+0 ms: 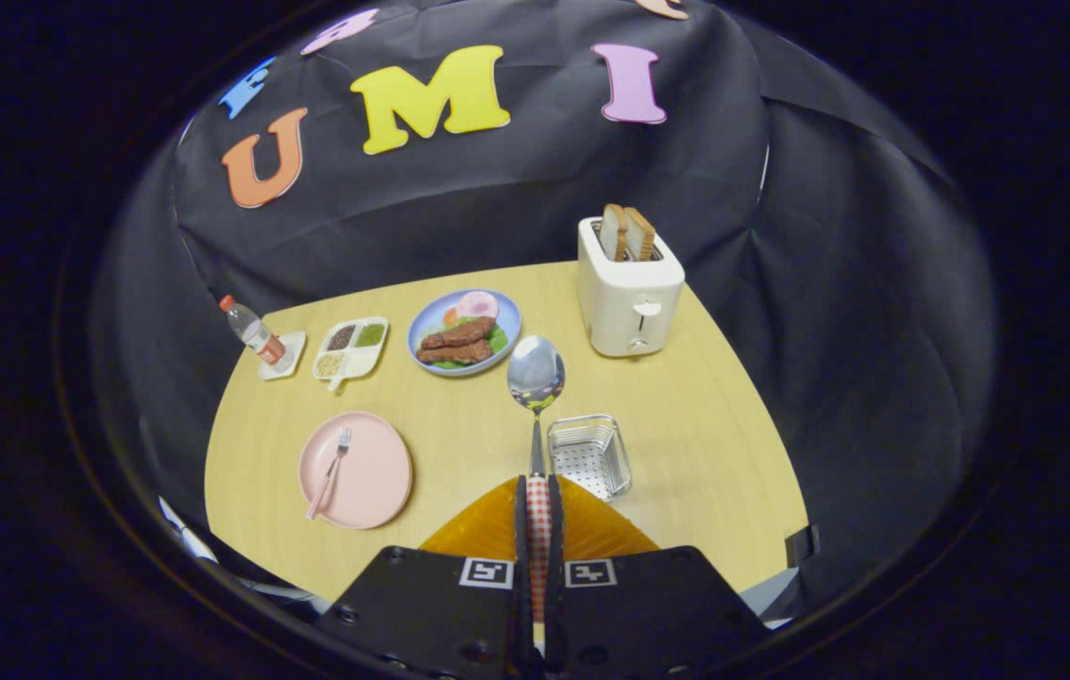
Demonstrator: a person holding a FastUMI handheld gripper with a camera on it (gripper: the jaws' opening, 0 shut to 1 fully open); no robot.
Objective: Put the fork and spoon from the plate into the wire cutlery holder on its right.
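Note:
My gripper (539,491) is shut on the spoon (535,378), holding it by its red-checked handle. The shiny bowl of the spoon points forward, raised above the table. The wire cutlery holder (589,456) sits on the table just right of the fingers and below the spoon. A pink plate (356,469) lies to the left of the fingers. The fork (331,471) with a red-checked handle rests on that plate, tines pointing away.
Beyond the spoon stand a white toaster (630,298) with two toast slices and a blue plate of food (464,331). Further left are a divided dish (351,349) and a small bottle (253,332) on a coaster. Black cloth walls surround the wooden table (459,425).

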